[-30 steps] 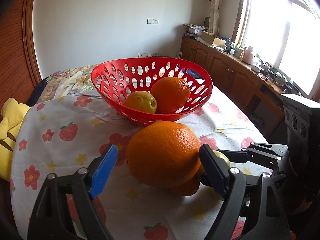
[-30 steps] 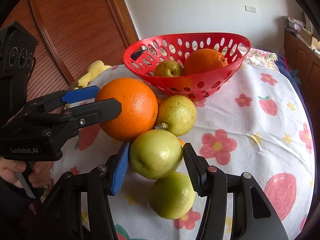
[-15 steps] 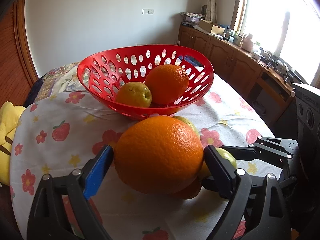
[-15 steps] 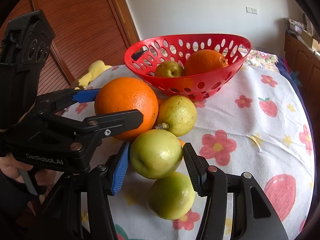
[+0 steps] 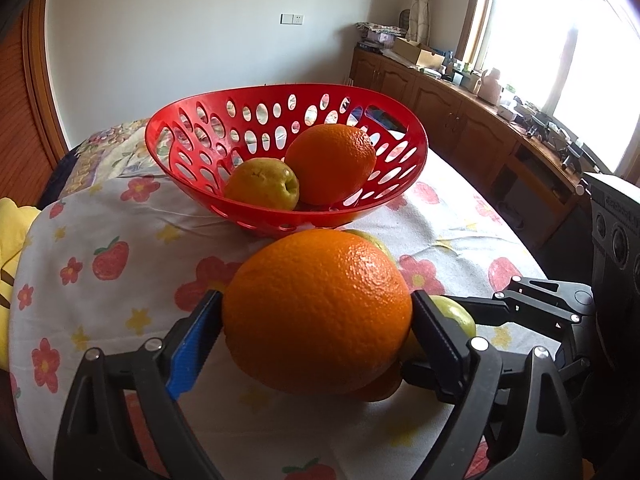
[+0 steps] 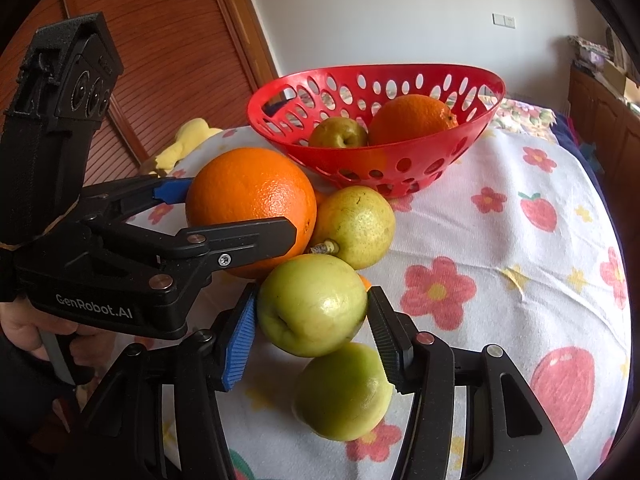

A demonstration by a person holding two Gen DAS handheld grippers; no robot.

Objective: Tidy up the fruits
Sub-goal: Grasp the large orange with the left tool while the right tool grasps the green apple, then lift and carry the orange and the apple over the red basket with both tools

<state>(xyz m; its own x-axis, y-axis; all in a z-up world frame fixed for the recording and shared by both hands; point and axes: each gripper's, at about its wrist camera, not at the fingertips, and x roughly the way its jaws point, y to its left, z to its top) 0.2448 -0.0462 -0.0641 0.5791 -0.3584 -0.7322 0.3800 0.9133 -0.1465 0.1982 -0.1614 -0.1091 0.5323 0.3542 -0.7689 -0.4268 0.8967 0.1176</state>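
Gripping a big orange point(image 5: 316, 312), the left tool point(image 5: 316, 336) has both pads pressed against the fruit's sides, low over the flowered table point(image 5: 120, 280) and just short of the red basket point(image 5: 208, 152). Whether the orange has cleared the cloth is hard to judge; its underside is hidden. In the basket sit two fruits already, a yellowish pear point(image 5: 262, 182) on the left touching a second orange point(image 5: 331, 162) on the right, so the sorting looks partly done.

Further right, the right tool point(image 6: 310, 322) is closed around a green apple point(image 6: 312, 304), its blue pad and black pad squeezing opposite sides. Just behind that apple lies a speckled pear point(image 6: 354, 226) with its stem pointing toward the camera, touching the big orange. Below the held apple rests another green apple point(image 6: 344, 390) on the cloth. A sliver of something orange peeks out beside the held apple; what it is cannot be told.

By this count two fruits are binned, two are in hand, and at least two wait on the table.
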